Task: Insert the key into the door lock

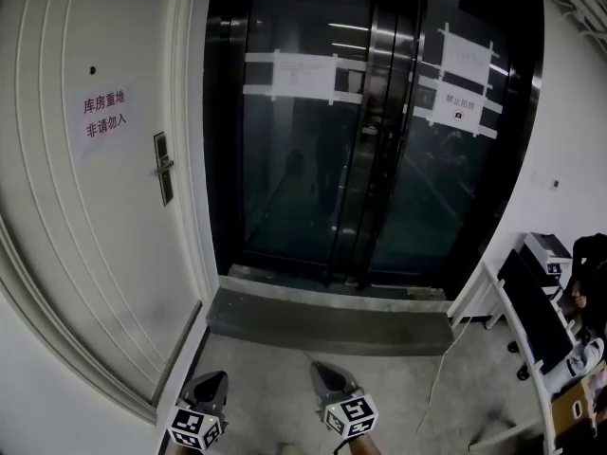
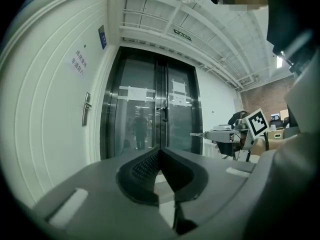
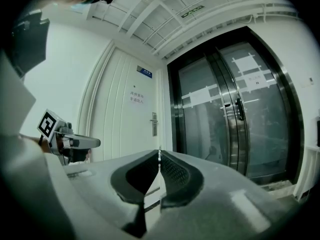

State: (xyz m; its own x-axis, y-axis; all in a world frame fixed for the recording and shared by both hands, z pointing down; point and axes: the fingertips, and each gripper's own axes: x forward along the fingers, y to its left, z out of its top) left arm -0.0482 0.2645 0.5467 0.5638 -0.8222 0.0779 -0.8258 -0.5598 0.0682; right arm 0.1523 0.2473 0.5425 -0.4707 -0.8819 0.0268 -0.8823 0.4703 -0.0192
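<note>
The door lock [image 1: 163, 167], a metal plate with a lever handle, sits on the white door [image 1: 85, 245] at the left; it also shows in the left gripper view [image 2: 86, 109] and the right gripper view [image 3: 154, 124]. Both grippers are low in the head view, well short of the door. My left gripper [image 1: 216, 377] is shut with nothing in it [image 2: 160, 149]. My right gripper [image 1: 320, 370] is shut on a thin silver key [image 2: 196, 133], which sticks out of its tip [image 3: 159, 153]. Both point level, toward the dark glass doors.
Dark glass double doors [image 1: 360, 140] with taped paper notices stand straight ahead, behind a grey threshold ramp [image 1: 322, 316]. A paper sign [image 1: 104, 114] hangs on the white door. A desk with a monitor [image 1: 531, 311] and a seated person [image 1: 588, 282] are at the right.
</note>
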